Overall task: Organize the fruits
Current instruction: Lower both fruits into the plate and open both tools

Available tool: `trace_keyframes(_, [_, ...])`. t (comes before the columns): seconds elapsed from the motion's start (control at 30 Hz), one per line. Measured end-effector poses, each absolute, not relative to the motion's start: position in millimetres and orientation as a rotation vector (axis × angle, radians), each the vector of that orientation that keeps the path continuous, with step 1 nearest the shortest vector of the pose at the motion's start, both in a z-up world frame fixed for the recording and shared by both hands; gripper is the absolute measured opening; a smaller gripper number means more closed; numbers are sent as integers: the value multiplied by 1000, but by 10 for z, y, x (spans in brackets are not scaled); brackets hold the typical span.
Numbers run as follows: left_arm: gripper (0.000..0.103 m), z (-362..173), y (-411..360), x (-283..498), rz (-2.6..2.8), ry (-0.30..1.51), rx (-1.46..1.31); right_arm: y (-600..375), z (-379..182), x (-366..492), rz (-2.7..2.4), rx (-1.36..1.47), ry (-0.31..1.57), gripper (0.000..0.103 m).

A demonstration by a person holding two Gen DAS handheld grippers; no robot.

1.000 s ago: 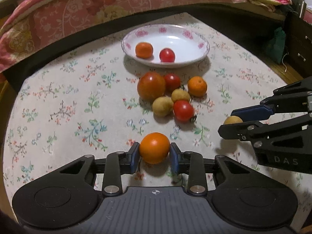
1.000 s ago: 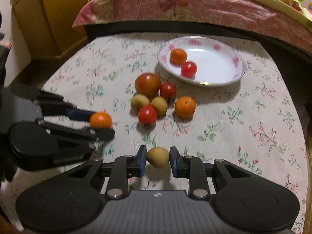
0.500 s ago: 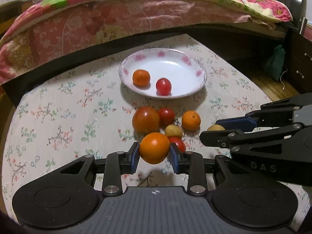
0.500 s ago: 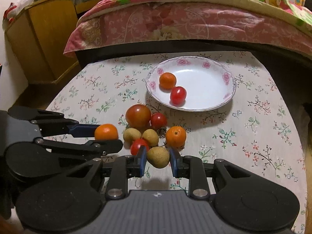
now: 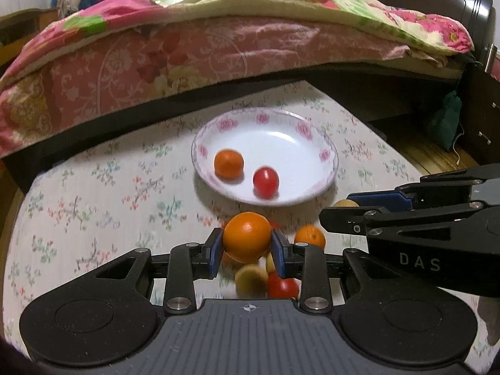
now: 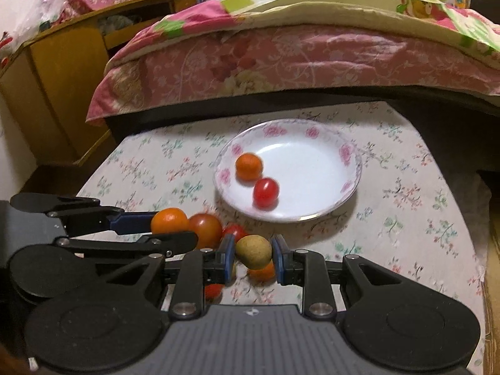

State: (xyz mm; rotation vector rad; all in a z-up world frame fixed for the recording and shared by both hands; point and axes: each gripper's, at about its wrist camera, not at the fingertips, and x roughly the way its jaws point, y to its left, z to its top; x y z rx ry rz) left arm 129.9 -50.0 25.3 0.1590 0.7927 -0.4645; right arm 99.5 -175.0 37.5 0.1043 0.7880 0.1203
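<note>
Your left gripper [image 5: 247,247] is clamped on an orange [image 5: 247,237]: both blue pads press its sides and it hangs clear of the tablecloth [image 5: 93,193]. In the right wrist view that same orange [image 6: 169,220] shows at the tip of the left gripper [image 6: 172,228], just left of the big tomato [image 6: 206,229].

Under and just past your left jaws lies the loose pile, blurred: a yellowish fruit [image 5: 250,279], a red tomato [image 5: 282,286] beside it, and a small orange [image 5: 309,237] to their right. The rest of the pile is hidden behind the held orange.

Further on, in the middle of the table, stands the white plate [image 5: 325,156] with its pink flower rim. Inside it sit a small orange [image 5: 228,164] on the left and a cherry tomato [image 5: 265,182] just right of it, near each other; you cannot tell whether they touch.

Your right gripper [image 6: 253,254] is closed on a yellow-brown fruit [image 6: 253,251], pads against both sides, held above the cloth. Below it another orange [image 6: 264,273] peeks out, and a small tomato [image 6: 235,231] sits behind its left finger. From the left wrist view the right gripper [image 5: 340,209] comes in from the right edge, with the fruit [image 5: 345,203] only partly visible between its fingers.

Beyond the table runs a bed [image 6: 312,56] with a pink floral cover, and a wooden cabinet [image 6: 62,72] stands at far left in the right wrist view.
</note>
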Motion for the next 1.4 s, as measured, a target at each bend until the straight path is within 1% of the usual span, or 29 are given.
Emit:
trace_keyframes(0.23, [39, 295, -555, 1511, -448, 774, 145, -1835, 410, 1211, 108, 119, 763, 25])
trace_keyframes(0.8, [39, 164, -698, 1920, -435, 804, 124, -2016, 278, 1621, 95, 123, 760, 25])
trace_keyframes(1.4, [40, 73, -792, 2023, -408, 794, 188, -2070, 130, 1758, 89, 116, 767, 26])
